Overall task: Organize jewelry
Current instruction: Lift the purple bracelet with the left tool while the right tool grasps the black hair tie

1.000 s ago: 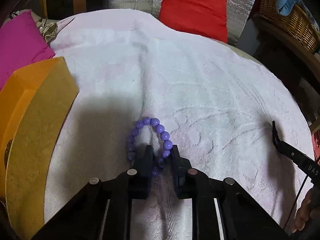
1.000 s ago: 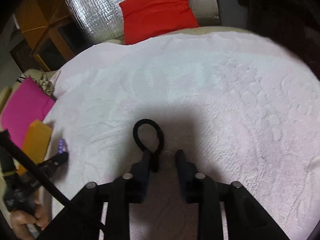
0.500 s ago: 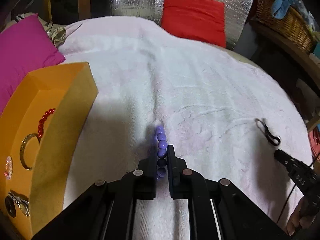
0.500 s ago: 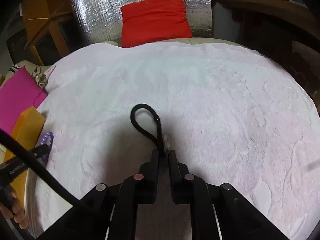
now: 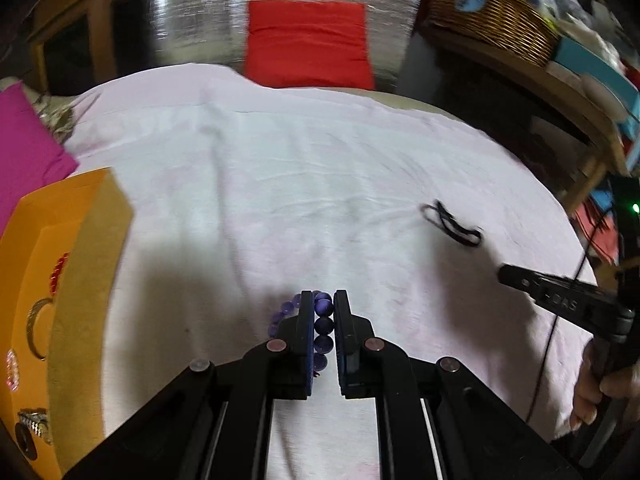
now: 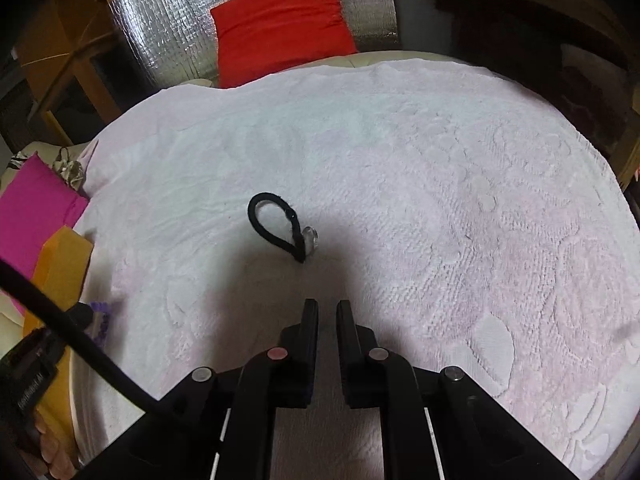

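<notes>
A: What does the left gripper (image 5: pixel 320 300) have?

B: A purple bead bracelet (image 5: pixel 323 326). Its jaws are clamped on it: round, glossy violet beads sit in a row between the two fingers, and a few more curve out past the left finger. It hangs over the pale pink towel (image 5: pixel 280 168), near the close edge.

A: And the right gripper (image 6: pixel 323 308)?

B: Its fingers are drawn together with nothing between them. The black hair tie (image 6: pixel 276 226) lies flat on the towel a little beyond the tips, apart from them, pulled into a teardrop loop with a small clear bead on its right side.

A: Where is the box?

B: The orange box (image 5: pixel 64 280) stands at the left edge of the towel, to the left of the bracelet. Inside it I see a red beaded piece, a gold ring-like hoop and a metal-link piece; the rest is too blurred to name.

A: How much room is there?

B: The middle and far part of the towel lie bare. A red cushion (image 5: pixel 308 42) leans against silver foil at the far edge, a magenta cushion (image 5: pixel 24 148) sits far left behind the box, and a wicker basket (image 5: pixel 496 28) stands on a shelf far right.
</notes>
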`<state>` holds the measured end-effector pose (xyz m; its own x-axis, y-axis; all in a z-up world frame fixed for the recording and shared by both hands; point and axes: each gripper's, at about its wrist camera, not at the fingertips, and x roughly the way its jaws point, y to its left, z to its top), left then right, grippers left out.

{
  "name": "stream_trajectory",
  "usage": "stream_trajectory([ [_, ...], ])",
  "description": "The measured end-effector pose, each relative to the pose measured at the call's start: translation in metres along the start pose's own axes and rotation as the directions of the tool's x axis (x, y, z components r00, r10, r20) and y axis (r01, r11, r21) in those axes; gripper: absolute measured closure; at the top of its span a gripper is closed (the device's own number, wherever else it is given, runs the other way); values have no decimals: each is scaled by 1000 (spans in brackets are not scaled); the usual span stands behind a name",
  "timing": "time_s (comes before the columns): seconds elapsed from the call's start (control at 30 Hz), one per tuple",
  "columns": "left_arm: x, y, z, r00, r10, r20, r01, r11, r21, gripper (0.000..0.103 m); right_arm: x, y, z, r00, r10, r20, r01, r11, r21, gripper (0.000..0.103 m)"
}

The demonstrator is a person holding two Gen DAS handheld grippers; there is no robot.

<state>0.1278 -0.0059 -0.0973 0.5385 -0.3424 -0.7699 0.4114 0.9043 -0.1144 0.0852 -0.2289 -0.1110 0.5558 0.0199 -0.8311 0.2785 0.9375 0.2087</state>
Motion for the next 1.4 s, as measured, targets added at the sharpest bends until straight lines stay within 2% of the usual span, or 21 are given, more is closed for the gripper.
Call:
stream_trajectory([
  [0.2, 12, -11, -2, 999, -13, -44, 14, 1000, 23, 93, 3, -2, -7, 999, 41, -23, -41, 999, -6, 93],
  [0.43, 29, -7, -7, 995, -22, -99, 21, 1000, -6, 93, 8, -9, -7, 995, 100, -31, -100, 995, 2, 92],
  [0.63, 38, -1, -12, 988, -83, -133, 78, 996, -41, 93, 6, -18, -4, 984, 176, -41, -175, 984, 26, 90],
  [0.7, 37, 1, -13, 985, -106, -135, 102, 994, -35, 89, 5, -24, 0, 977, 209, -50, -207, 977, 44, 83],
  [0.73, 36, 3, -14, 983, -123, -137, 120, 992, -33, 86, 5, -27, 4, 973, 226, -51, -223, 973, 57, 74],
  [0.77, 34, 3, -15, 980, -142, -137, 139, 990, -30, 76, 2, -31, 6, 969, 243, -44, -240, 968, 71, 67],
  [0.8, 30, 3, -15, 979, -159, -132, 157, 987, -23, 65, -1, -36, 8, 965, 259, -29, -256, 963, 80, 63],
  [0.83, 27, 4, -16, 979, -163, -124, 163, 987, -14, 60, -6, -41, 11, 961, 277, -7, -276, 958, 81, 58],
  [0.87, 23, 6, -17, 979, -166, -114, 167, 986, -4, 55, -9, -42, 13, 958, 285, 7, -285, 955, 80, 57],
  [1.03, 6, 24, -20, 979, -188, -81, 188, 982, -3, 53, -16, -62, 22, 944, 327, 35, -329, 940, 95, 57],
  [1.17, 1, 35, -16, 985, -170, -35, 169, 985, -32, 53, -12, -70, 26, 935, 353, 46, -356, 929, 101, 57],
  [1.27, 8, 29, -15, 982, -183, -51, 181, 983, -42, 53, -1, -61, 30, 931, 364, 24, -365, 926, 101, 57],
  [1.4, 15, 11, -13, 981, -176, -80, 178, 984, 15, 53, 11, -44, 37, 931, 363, 30, -365, 927, 88, 57],
])
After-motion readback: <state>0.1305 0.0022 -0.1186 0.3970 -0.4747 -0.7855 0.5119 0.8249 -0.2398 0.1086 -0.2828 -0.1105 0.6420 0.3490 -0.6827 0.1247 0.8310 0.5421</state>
